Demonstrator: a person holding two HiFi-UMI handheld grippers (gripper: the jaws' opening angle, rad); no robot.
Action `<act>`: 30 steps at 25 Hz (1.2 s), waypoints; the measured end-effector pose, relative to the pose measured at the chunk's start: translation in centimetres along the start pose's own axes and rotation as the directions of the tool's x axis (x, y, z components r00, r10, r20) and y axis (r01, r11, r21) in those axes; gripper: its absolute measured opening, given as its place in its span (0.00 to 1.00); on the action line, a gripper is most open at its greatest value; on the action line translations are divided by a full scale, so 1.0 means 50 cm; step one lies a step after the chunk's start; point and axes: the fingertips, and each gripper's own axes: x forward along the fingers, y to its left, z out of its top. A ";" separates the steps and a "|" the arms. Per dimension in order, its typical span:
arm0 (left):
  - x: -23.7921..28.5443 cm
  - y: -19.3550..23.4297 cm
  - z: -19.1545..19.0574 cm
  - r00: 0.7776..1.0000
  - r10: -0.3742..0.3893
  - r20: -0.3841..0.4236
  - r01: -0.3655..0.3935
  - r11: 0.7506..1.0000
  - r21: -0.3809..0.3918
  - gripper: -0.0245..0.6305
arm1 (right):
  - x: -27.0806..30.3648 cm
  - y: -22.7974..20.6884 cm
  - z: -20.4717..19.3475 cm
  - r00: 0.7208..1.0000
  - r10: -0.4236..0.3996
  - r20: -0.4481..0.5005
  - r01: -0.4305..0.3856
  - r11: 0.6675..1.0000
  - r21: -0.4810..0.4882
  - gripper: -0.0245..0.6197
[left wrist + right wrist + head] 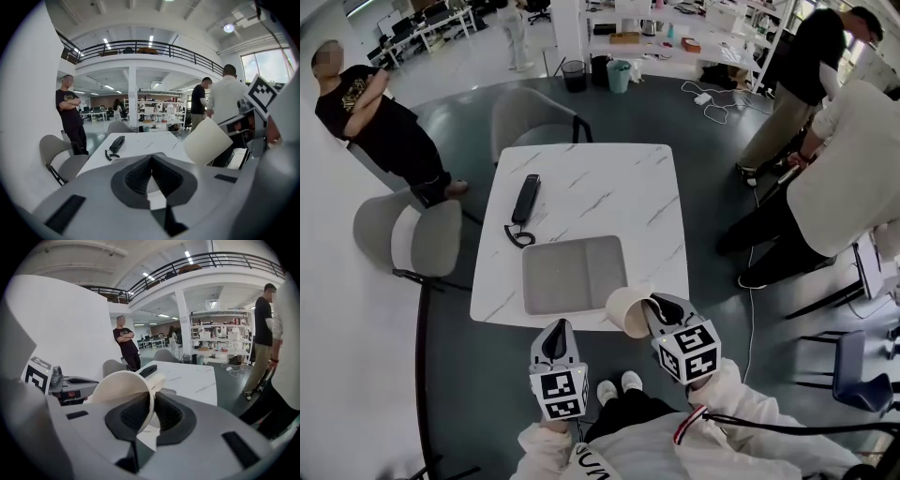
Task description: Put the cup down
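Our left gripper point(557, 328) points forward and somewhat downward, its jaws meeting tip to tip with nothing between them. Just to its right, our right gripper point(651, 304) tilts the same way, slightly further forward, jaws pinched on the wall of the cup point(626, 311). White sleeves point(741, 412) trail behind both

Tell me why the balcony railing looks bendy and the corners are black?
Left gripper view: the wide-angle lens bows the black metal balcony railing and leaves dark corners; right gripper view: same bend, and the near white paper cup looms large; head view: lines straighter, light even.
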 end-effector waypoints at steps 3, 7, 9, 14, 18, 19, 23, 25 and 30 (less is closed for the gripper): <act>0.028 0.009 -0.003 1.000 0.009 -0.005 -0.009 1.000 0.002 0.05 | 0.029 -0.013 0.005 1.000 -0.003 -0.016 0.003 1.000 -0.008 0.10; 0.064 0.015 0.009 1.000 0.010 -0.007 -0.010 1.000 0.001 0.05 | 0.068 -0.034 0.013 0.999 -0.006 -0.036 0.004 0.999 -0.033 0.10; 0.083 0.017 0.008 1.000 0.007 -0.010 -0.007 1.000 -0.003 0.05 | 0.088 -0.047 0.013 0.999 -0.007 -0.048 0.005 0.999 -0.041 0.10; 0.127 0.023 0.003 1.000 -0.002 -0.027 0.002 1.000 -0.009 0.05 | 0.138 -0.068 0.014 0.997 -0.009 -0.082 0.004 0.998 -0.059 0.10; 0.155 0.035 0.003 0.999 0.001 -0.033 -0.002 1.000 -0.014 0.05 | 0.177 -0.079 0.021 0.994 -0.009 -0.107 -0.002 0.995 -0.096 0.10; 0.161 0.038 0.003 0.999 0.004 -0.033 -0.004 1.000 -0.015 0.05 | 0.185 -0.083 0.025 0.994 -0.008 -0.113 -0.003 0.995 -0.103 0.10; 0.189 0.045 -0.004 0.999 -0.001 -0.045 0.000 1.000 -0.007 0.05 | 0.216 -0.099 0.038 0.990 -0.008 -0.143 -0.012 0.990 -0.143 0.10; 0.202 0.049 -0.008 0.999 -0.005 -0.053 0.004 1.000 -0.009 0.05 | 0.234 -0.106 0.040 0.987 -0.011 -0.160 -0.016 0.986 -0.168 0.10; 0.228 0.060 -0.009 0.998 -0.003 -0.061 0.001 1.000 -0.022 0.05 | 0.282 -0.117 0.034 0.976 -0.007 -0.219 -0.045 0.972 -0.229 0.10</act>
